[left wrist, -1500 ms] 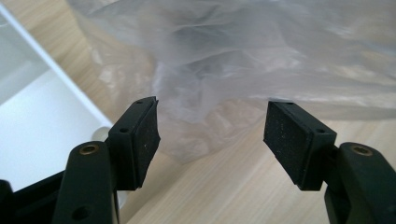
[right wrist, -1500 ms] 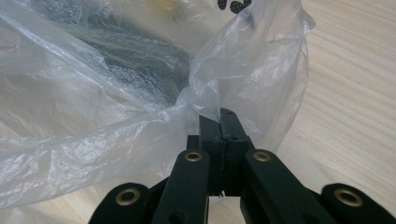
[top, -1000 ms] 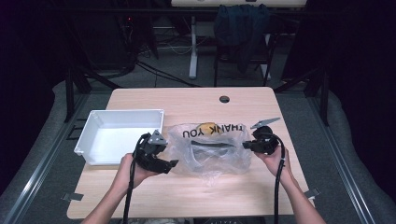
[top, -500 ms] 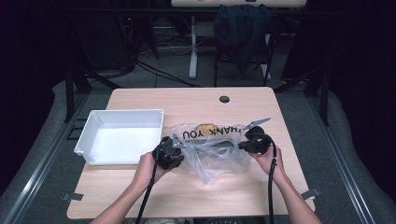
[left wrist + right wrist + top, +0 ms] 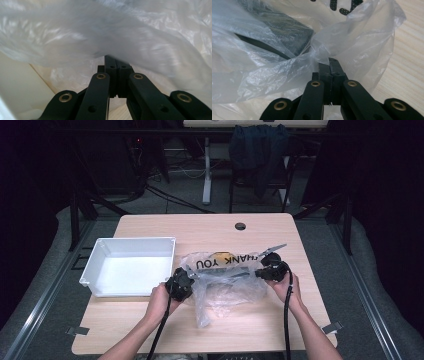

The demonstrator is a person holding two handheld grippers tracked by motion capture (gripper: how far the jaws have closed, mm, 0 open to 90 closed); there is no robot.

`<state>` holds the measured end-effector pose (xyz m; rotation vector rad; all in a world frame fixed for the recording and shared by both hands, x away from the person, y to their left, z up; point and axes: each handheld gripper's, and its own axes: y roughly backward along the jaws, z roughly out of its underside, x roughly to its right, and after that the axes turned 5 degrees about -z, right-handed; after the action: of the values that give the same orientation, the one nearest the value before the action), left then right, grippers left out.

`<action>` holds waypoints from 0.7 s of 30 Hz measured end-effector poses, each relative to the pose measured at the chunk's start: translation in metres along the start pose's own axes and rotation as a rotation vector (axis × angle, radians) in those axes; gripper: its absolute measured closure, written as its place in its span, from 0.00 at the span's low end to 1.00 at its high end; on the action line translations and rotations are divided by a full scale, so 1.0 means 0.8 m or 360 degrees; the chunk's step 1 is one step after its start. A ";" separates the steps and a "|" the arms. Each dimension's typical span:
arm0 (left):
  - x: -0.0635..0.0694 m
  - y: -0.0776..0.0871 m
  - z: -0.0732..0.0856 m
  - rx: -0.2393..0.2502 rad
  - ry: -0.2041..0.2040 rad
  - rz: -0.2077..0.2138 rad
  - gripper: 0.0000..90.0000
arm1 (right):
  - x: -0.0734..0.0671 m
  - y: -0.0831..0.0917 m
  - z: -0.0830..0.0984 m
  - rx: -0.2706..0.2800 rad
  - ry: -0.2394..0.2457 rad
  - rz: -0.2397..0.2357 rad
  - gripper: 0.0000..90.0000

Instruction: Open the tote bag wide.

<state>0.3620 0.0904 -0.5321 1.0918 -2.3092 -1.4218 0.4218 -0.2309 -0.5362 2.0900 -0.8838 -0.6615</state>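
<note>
- The left gripper point(image 5: 180, 285) has just been closing; in the left gripper view its jaws now stand together at the bag's point(image 5: 225, 280) near-left edge, the film draped over their tips, so I judge it is pinching plastic, though the very tips are hidden.
- A second ago that gripper hung nearer the person, short of the bag, jaws apart; it has since come forward and down to the film.
- The right gripper point(image 5: 270, 270) is clamped on the bag's right edge: in the right gripper view point(image 5: 329, 62) a bunched fold of film runs into the closed jaws. It has kept that hold and barely shifted.
- The bag lies on the table point(image 5: 300, 320) between the two grippers, just right of the white bin point(image 5: 90, 270), with "THANK YOU" print on its far side and a dark thing point(image 5: 287, 30) and something yellow point(image 5: 220, 255) inside.
- With both edges held, the bag looks ready to be pulled open or lifted.
- The bin, left of the bag, is as before.
</note>
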 end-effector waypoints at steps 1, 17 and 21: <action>-0.001 -0.003 0.002 -0.0012 0.0005 0.0004 1.00 | 0.002 -0.002 0.000 -0.0021 0.0003 0.0000 1.00; -0.024 0.121 0.003 0.0135 0.0030 0.0006 0.43 | -0.011 0.023 0.000 0.0051 0.0029 -0.0053 1.00; -0.032 0.140 -0.006 0.0207 0.0076 0.0029 0.40 | -0.012 0.032 -0.002 0.0077 0.0025 -0.0060 1.00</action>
<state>0.3292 0.1338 -0.4311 1.1241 -2.3996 -1.2402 0.4073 -0.2346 -0.5134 2.1569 -0.8614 -0.6485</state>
